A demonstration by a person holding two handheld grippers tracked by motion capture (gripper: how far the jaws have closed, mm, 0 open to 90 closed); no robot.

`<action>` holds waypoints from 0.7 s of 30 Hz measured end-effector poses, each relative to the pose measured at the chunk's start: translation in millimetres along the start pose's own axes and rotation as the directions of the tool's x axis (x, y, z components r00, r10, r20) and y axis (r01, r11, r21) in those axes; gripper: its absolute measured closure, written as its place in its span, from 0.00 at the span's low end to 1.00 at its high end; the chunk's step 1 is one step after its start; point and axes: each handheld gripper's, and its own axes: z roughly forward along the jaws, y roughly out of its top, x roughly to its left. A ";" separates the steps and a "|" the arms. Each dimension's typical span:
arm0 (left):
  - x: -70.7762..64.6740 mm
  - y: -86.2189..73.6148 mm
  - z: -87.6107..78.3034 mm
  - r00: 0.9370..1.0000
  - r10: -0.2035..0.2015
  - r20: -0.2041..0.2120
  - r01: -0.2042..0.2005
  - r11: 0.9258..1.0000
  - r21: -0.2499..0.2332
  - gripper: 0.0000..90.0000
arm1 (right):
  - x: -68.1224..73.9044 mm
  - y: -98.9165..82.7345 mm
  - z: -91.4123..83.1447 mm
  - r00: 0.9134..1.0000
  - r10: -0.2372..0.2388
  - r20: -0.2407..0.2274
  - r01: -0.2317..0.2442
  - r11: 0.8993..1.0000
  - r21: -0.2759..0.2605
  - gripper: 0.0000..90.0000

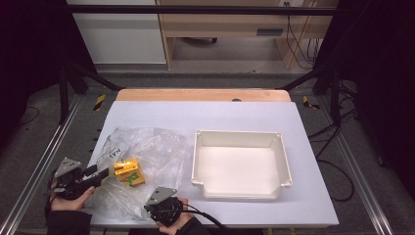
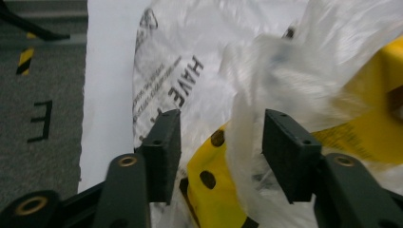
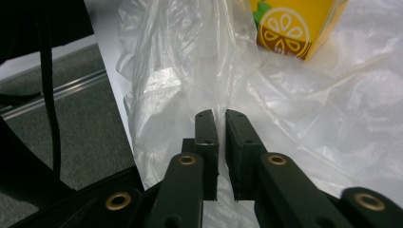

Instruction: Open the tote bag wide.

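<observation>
A crumpled clear plastic bag point(image 1: 147, 152) lies at the table's front left with a yellow carton point(image 1: 128, 172) inside it. My left gripper point(image 1: 100, 174) points at the carton from the left. In the left gripper view its jaws point(image 2: 221, 142) stand open, with bag film point(image 2: 199, 57) and a corner of the yellow carton point(image 2: 380, 128) between them, and the pads are not pressing. My right gripper point(image 1: 152, 201) sits at the bag's front edge. In the right gripper view it point(image 3: 222, 118) is shut on a fold of the bag point(image 3: 199, 66), with the carton point(image 3: 290, 23) farther ahead.
An empty white tray point(image 1: 283, 161) stands to the right of the bag on the pale table cover. Metal frame rails run along both table sides, with grey floor beyond. The table's front edge lies just under both hands.
</observation>
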 end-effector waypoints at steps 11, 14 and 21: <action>-5.8 20.3 -24.6 0.998 0.043 0.053 -0.037 0.993 -0.108 0.48 | -5.1 6.7 -20.7 1.000 0.009 0.016 -0.007 0.996 -0.091 0.83; -7.3 24.1 -27.5 0.997 0.067 0.045 -0.061 0.990 -0.125 0.51 | -6.8 6.9 -23.2 1.000 0.013 0.021 -0.011 0.995 -0.102 0.83; -20.2 38.4 -33.3 0.987 0.137 0.080 -0.123 0.981 -0.151 0.52 | -5.7 4.3 -15.3 1.000 0.018 0.014 -0.017 0.997 -0.078 0.83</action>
